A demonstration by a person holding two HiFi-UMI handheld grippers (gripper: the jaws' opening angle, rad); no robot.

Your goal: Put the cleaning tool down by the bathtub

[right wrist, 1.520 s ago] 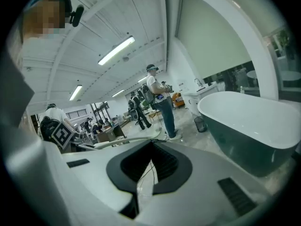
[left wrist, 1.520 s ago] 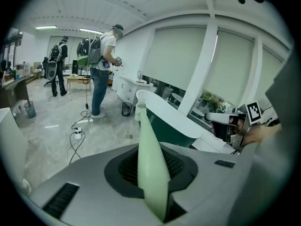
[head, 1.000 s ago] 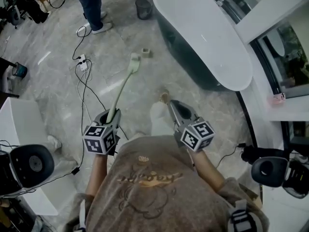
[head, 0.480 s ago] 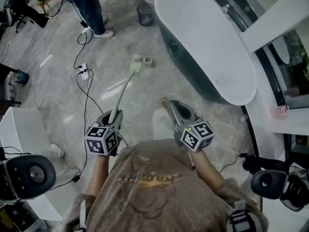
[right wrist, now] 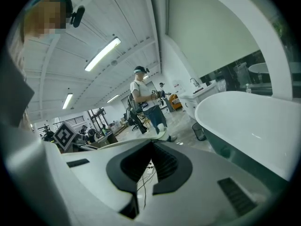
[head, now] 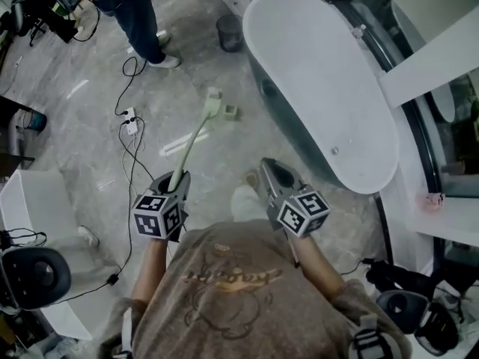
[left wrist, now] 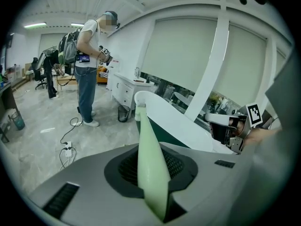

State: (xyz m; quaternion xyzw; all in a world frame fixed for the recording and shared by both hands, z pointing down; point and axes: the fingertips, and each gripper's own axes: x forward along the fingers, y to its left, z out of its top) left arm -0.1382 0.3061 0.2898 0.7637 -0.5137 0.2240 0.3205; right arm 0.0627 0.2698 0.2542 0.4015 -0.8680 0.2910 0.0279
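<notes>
The cleaning tool (head: 196,134) is a long pale green handle with a small brush head (head: 213,101) at its far end. It sticks out forward over the marble floor. My left gripper (head: 177,178) is shut on the handle's near end, and in the left gripper view the green handle (left wrist: 149,166) fills the gap between the jaws. The white bathtub (head: 322,81) lies ahead on the right, and the brush head hangs left of its dark side. My right gripper (head: 267,166) is level with the left one and is shut with nothing in it (right wrist: 151,146).
A person (head: 138,13) stands at the back left. Cables and a power strip (head: 131,120) run across the floor on the left. A small block (head: 230,112) lies on the floor by the brush head. A dark waste bin (head: 229,32) stands beyond the tub. A white counter (head: 30,200) is at my left.
The view has moved forward toward the bathtub, so the floor block and tub sit nearer. The tool stays held in the left gripper, its head now beside the block.
</notes>
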